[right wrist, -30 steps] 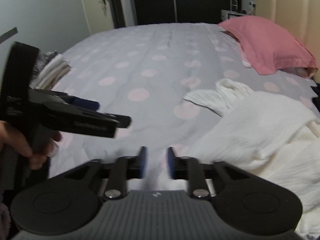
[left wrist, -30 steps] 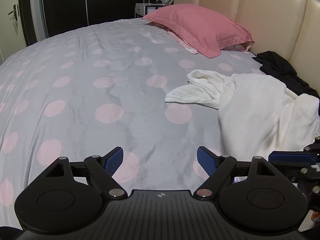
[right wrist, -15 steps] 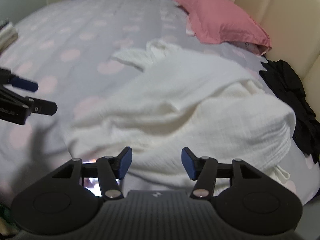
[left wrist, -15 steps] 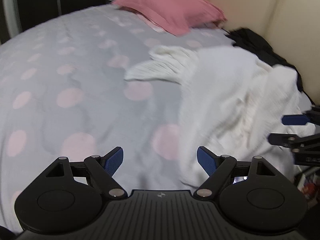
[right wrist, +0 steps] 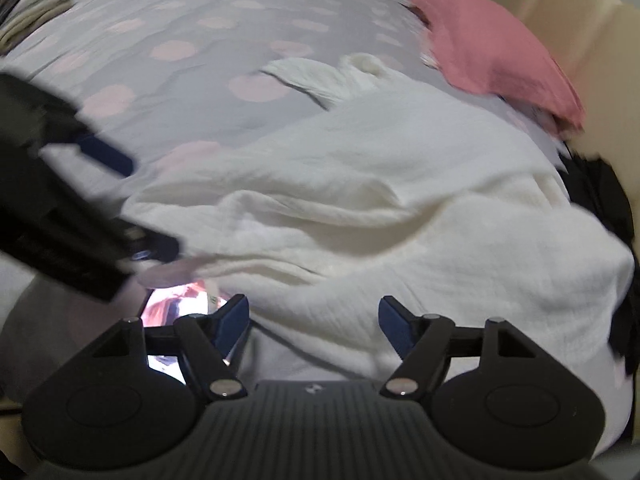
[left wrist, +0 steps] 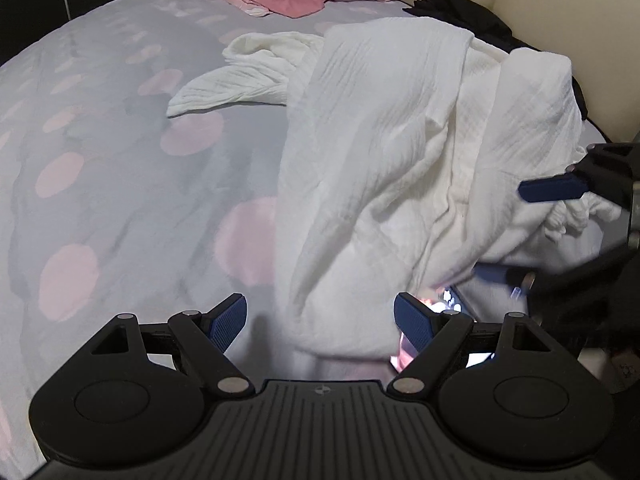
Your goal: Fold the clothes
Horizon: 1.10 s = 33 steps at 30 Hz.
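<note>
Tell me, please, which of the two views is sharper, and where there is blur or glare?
Left wrist view: mostly sharp, white garment crisp, right gripper slightly smeared at the edge. Right wrist view: motion-blurred, especially the pillow and left gripper; a bright glowing patch shows under the cloth.

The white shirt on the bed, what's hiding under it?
A lit screen peeks out from under the near edge of the white shirt. The spotted bedsheet lies underneath too. How far the screen runs under the cloth cannot be seen.
</note>
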Motion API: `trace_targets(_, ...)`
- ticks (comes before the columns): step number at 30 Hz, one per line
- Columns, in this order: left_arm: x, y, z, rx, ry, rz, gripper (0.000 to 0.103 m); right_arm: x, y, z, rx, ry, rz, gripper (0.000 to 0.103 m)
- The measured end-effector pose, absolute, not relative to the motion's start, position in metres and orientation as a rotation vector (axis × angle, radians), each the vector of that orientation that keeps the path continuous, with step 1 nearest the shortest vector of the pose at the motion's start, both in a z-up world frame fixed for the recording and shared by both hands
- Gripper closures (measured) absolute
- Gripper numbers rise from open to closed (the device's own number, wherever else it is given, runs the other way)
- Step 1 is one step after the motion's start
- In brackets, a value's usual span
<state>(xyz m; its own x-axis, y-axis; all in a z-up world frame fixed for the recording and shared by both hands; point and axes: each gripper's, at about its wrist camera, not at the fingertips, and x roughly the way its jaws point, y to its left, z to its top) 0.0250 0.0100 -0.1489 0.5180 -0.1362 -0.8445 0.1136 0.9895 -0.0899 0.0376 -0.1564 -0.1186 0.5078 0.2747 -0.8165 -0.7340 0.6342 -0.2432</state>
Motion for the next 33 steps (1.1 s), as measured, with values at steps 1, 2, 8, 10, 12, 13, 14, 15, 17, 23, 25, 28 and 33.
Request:
trace_targets(1, 0.029, 0.01, -0.148, -0.032, 1.008, -0.153, 0.022, 0.036, -0.153, -0.12, -0.647, 0.817, 0.675, 0.029)
trace_targets(2, 0.032, 0.01, -0.146, -0.037, 1.0, -0.155, 0.022, 0.035, -0.15, -0.12, -0.655, 0.805, 0.692, 0.029)
trace_targets(8, 0.062, 0.002, -0.14, -0.031, 0.997, -0.218, 0.022, 0.036, -0.14, -0.125, -0.722, 0.762, 0.718, 0.031)
trace_targets(10, 0.073, -0.001, -0.145, -0.032, 1.019, -0.236, 0.03, 0.038, -0.138, -0.128, -0.723, 0.781, 0.728, 0.033)
trace_targets(12, 0.084, -0.005, -0.152, -0.03, 1.05, -0.254, 0.044, 0.041, -0.137, -0.132, -0.722, 0.805, 0.733, 0.039)
trace_targets(13, 0.089, -0.006, -0.156, -0.034, 1.07, -0.262, 0.054, 0.044, -0.137, -0.135, -0.723, 0.828, 0.73, 0.048)
trace_targets(14, 0.091, -0.006, -0.16, -0.039, 1.08, -0.267, 0.059, 0.047, -0.137, -0.138, -0.722, 0.86, 0.722, 0.055)
trace_targets(15, 0.094, -0.006, -0.163, -0.044, 1.091, -0.271, 0.064, 0.049, -0.138, -0.138, -0.697, 0.881, 0.724, 0.066)
trace_targets(17, 0.097, -0.005, -0.167, -0.041, 1.092, -0.28, 0.073, 0.058, -0.141, -0.136, -0.62, 0.933, 0.714, 0.096)
trace_targets(23, 0.095, 0.019, -0.156, -0.127, 1.038, -0.239, 0.093, 0.064, -0.15, -0.124, -0.557, 0.909, 0.629, 0.097)
trace_targets(25, 0.094, 0.031, -0.145, -0.155, 1.007, -0.209, 0.093, 0.065, -0.156, -0.115, -0.534, 0.868, 0.581, 0.098)
trace_targets(28, 0.093, 0.05, -0.124, -0.177, 0.961, -0.18, 0.094, 0.064, -0.164, -0.094, -0.484, 0.779, 0.502, 0.098)
trace_targets(33, 0.081, 0.081, -0.079, -0.212, 0.85, -0.138, 0.094, 0.041, -0.168, -0.041, -0.403, 0.572, 0.445, 0.098)
